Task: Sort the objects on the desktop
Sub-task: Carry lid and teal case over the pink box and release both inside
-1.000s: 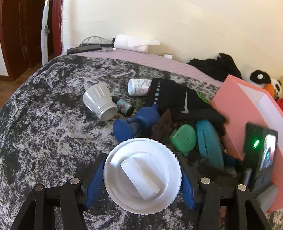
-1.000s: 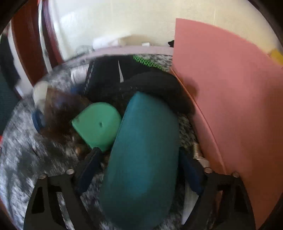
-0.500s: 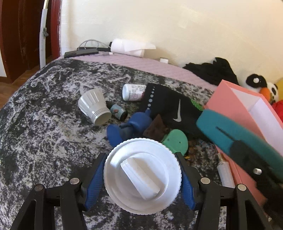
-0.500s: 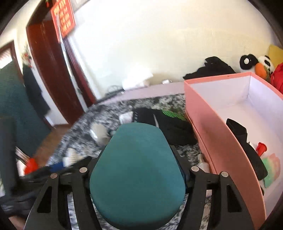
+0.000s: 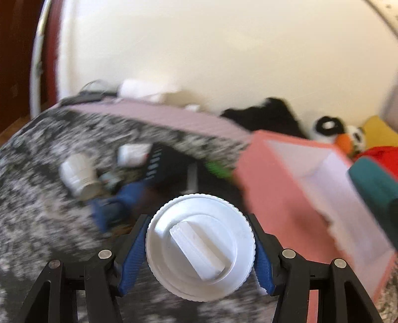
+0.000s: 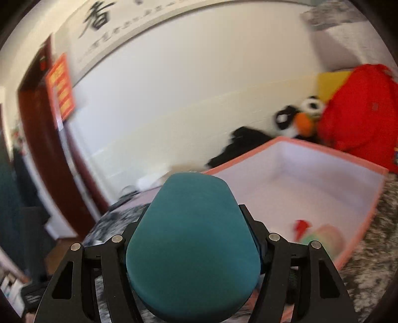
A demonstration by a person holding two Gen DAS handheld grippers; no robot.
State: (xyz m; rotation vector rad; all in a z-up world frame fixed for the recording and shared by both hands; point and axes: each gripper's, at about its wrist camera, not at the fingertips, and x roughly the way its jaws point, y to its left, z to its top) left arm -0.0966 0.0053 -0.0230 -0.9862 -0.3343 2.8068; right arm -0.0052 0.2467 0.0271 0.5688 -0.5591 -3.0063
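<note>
left tool (image 5: 200, 247) clamping white lid (image 5: 200, 247); right tool (image 6: 192, 248) gripping teal case (image 6: 192, 248)

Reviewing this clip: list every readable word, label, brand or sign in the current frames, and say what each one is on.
"春": one large black brush character on the calligraphy scroll high on the wall; the smaller characters beside it are too blurred to read.
Red door notice: yellow lettering, blurred, unreadable.
Small white bottle on the marbled cover: label blurred, unreadable.
White lid and teal case: no text visible.

Bright, even daylight throughout, heavy motion blur beyond each sharp foreground, strong fisheye bending and dark vignetted corners on the right view.
</note>
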